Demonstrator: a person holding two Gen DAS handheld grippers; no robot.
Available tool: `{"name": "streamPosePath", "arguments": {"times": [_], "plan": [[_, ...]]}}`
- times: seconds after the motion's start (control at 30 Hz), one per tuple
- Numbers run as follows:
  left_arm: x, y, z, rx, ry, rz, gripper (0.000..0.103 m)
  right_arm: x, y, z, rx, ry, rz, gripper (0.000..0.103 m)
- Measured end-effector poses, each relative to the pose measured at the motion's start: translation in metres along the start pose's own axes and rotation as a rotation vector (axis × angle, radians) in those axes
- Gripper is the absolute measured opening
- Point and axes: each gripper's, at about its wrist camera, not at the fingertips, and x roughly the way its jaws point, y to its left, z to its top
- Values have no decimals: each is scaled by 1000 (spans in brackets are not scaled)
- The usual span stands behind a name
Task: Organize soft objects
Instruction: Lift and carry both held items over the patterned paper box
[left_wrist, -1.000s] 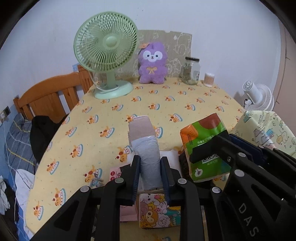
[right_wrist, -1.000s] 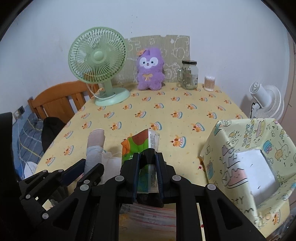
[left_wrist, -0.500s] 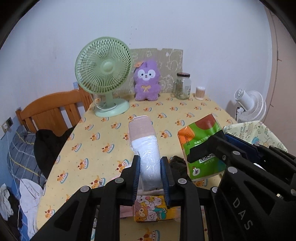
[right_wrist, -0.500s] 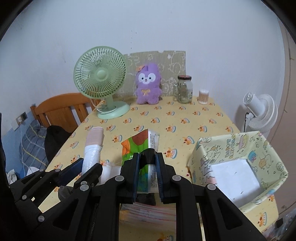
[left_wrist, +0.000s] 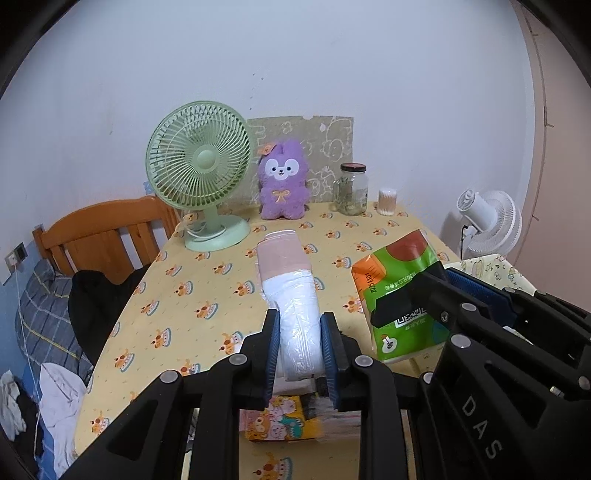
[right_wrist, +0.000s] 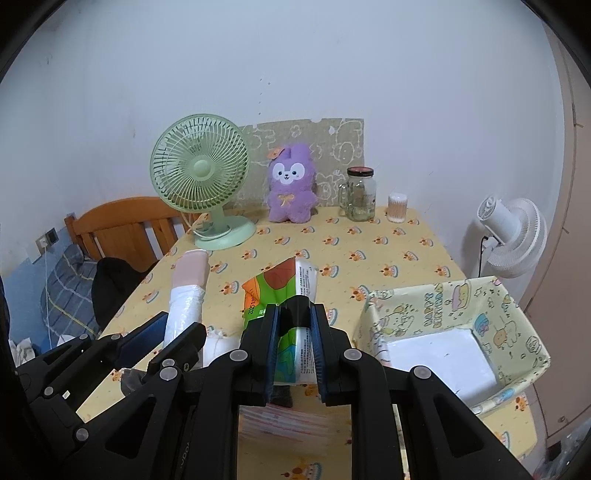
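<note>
Yellow cloth printed with small cakes covers the table (left_wrist: 207, 295), the largest thing in view. At its right near corner sits an open box (right_wrist: 454, 306) with cartoon-printed walls and a white floor. Far back, a green fan (left_wrist: 201, 173) stands at the left, with a purple plush (left_wrist: 282, 181) just right of it against a patterned board (left_wrist: 332, 136); a glass jar (left_wrist: 351, 188) and a small tub of swabs (left_wrist: 387, 197) follow to the right. A wooden chair (left_wrist: 107, 229) stands beyond the table's left edge, and a white fan (left_wrist: 487, 221) stands off its right side.

Both grippers are raised above the table's near end. The right gripper (right_wrist: 294, 350) has its jaws closed on a green tissue pack (right_wrist: 284, 295), which is held in the air just left of the box. The left gripper (left_wrist: 300, 354) has its jaws closed on a white roll (left_wrist: 295, 314) with a pink end, which sticks out forward along the fingers. Below the grippers a pile of soft items lies on the table, among them a cartoon packet (left_wrist: 280, 421) and a striped pack (right_wrist: 295, 421).
</note>
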Motion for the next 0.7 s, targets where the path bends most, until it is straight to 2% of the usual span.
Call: {"name": "streamPosePath", "arguments": {"times": [0.7], "plan": [[5, -54, 10, 34, -21, -54, 21, -15, -56, 1, 31, -16, -59, 20]]}}
